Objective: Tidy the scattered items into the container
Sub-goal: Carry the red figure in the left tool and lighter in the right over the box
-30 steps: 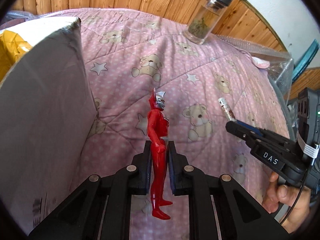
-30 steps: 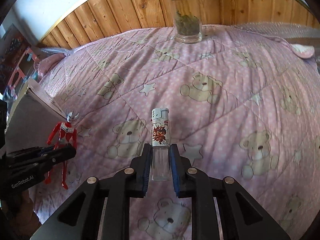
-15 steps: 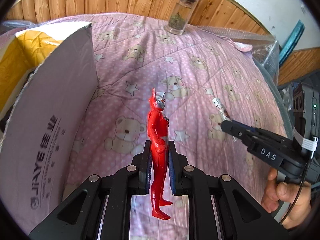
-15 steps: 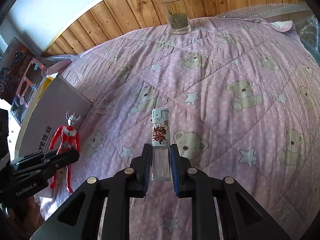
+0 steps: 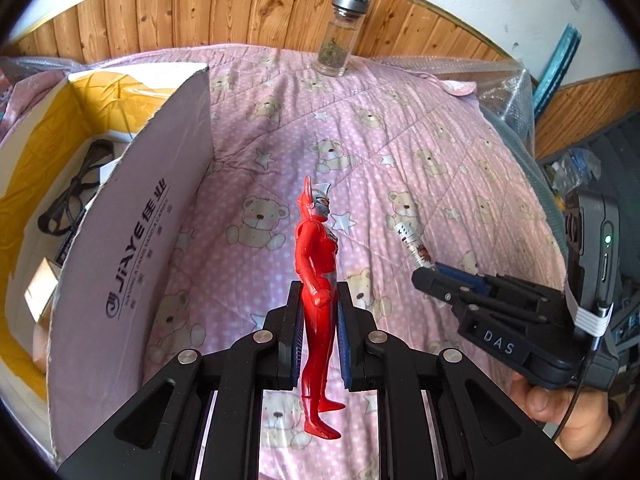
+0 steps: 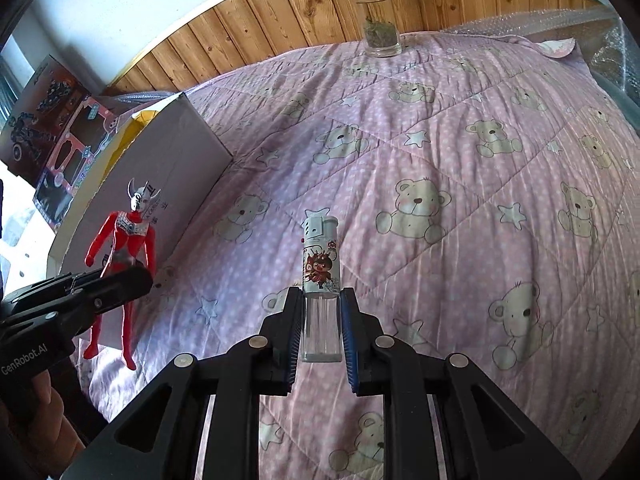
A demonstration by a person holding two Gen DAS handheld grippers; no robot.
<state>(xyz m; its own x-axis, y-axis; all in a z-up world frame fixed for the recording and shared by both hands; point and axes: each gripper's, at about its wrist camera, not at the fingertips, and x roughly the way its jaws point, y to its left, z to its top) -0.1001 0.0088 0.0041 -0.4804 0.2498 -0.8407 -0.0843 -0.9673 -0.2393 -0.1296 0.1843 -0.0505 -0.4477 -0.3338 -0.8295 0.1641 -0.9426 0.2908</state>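
At far left I see the box (image 5: 132, 240) open-topped on the bed (image 5: 420, 152), glasses (image 5: 76, 188) already lying inside. My left hand-held gripper (image 5: 318, 340) pinches the figure (image 5: 316, 280) at the hips, long axis along the fingers, head forward; the box wall lies just to its left, so this hand is the nearer and, I judge, drops first. Further right, my right hand-held gripper (image 6: 322, 324) is clamped on the lighter (image 6: 320, 280) by its clear base, cap forward, with the box well apart to its left. A jar (image 5: 338, 36) stands at the bed's far edge.
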